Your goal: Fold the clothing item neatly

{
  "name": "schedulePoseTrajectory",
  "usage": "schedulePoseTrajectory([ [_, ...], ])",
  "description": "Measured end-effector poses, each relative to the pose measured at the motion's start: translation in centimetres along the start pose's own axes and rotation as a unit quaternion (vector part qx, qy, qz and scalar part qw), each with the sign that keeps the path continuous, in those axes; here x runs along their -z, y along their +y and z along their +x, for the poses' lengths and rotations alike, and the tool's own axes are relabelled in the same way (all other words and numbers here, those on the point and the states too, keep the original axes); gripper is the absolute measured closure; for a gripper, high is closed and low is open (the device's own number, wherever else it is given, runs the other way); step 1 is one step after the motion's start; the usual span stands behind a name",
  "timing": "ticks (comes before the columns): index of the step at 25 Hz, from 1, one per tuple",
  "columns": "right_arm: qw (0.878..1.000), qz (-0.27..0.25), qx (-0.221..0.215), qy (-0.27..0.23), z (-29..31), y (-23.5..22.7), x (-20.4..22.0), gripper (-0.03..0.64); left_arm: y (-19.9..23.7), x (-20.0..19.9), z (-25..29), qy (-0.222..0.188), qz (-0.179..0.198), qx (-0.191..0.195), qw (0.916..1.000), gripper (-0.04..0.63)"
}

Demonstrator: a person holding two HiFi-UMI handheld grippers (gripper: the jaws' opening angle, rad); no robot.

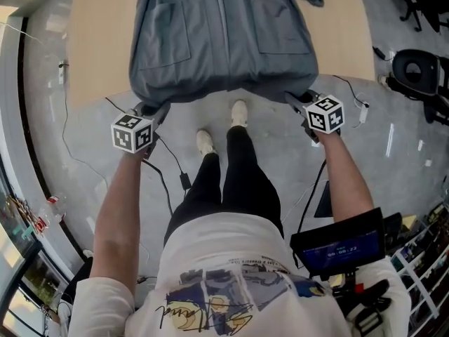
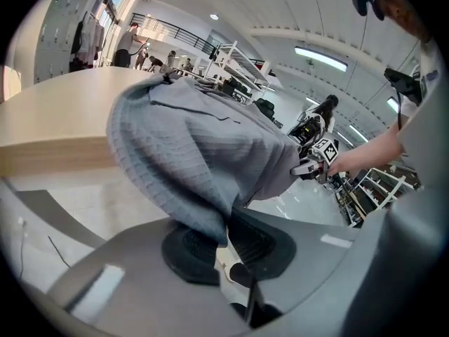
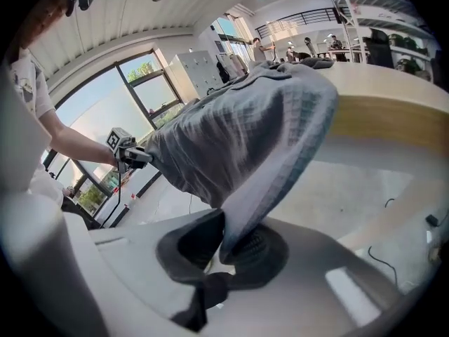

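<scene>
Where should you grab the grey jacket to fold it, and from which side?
Grab the grey jacket by the two bottom corners, coming from the near edge of the table. It lies flat with its bottom edge hanging over that side, so the corners are free to pinch. The left gripper and right gripper are shut on one corner each, which probably keeps that edge straight.

The clothing item (image 1: 223, 41) is slate grey with a fine ribbed, small-check weave, against a pale wood-coloured surface (image 1: 98, 48) and a glossy light grey floor (image 1: 393, 146). The left tongs (image 1: 151, 109) and right tongs (image 1: 298, 100) are grey and black, each bearing a cube patterned with black-and-white square markers. The person wears black trousers (image 1: 231, 181), off-white shoes (image 1: 205, 142) and a white shirt (image 1: 210, 251) printed in blue and black.
</scene>
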State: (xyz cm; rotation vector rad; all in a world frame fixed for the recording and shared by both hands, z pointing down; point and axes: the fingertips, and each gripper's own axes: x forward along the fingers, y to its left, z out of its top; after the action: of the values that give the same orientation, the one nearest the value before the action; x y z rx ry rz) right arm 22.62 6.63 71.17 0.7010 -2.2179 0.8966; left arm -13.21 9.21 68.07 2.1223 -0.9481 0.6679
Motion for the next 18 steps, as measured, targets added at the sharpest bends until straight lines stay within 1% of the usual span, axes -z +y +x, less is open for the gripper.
schedulePoseTrajectory([
  [7, 0.999, 0.023, -0.001, -0.022, -2.2, 2.0, 1.1, 0.601, -2.4, 0.6, -1.9, -0.014, -0.007, 0.027, 0.9995, 0.566],
  [13, 0.999, 0.031, -0.013, -0.03, -4.2, 4.0, 2.4, 0.603, -5.3, 1.2, -2.9, -0.013, -0.003, 0.062, 0.998, 0.566],
  [18, 0.998, 0.03, -0.032, -0.039, -6.6, 6.5, 2.9, 0.603, -8.4, 1.9, -4.7, -0.016, 0.005, 0.098, 0.9951, 0.566],
])
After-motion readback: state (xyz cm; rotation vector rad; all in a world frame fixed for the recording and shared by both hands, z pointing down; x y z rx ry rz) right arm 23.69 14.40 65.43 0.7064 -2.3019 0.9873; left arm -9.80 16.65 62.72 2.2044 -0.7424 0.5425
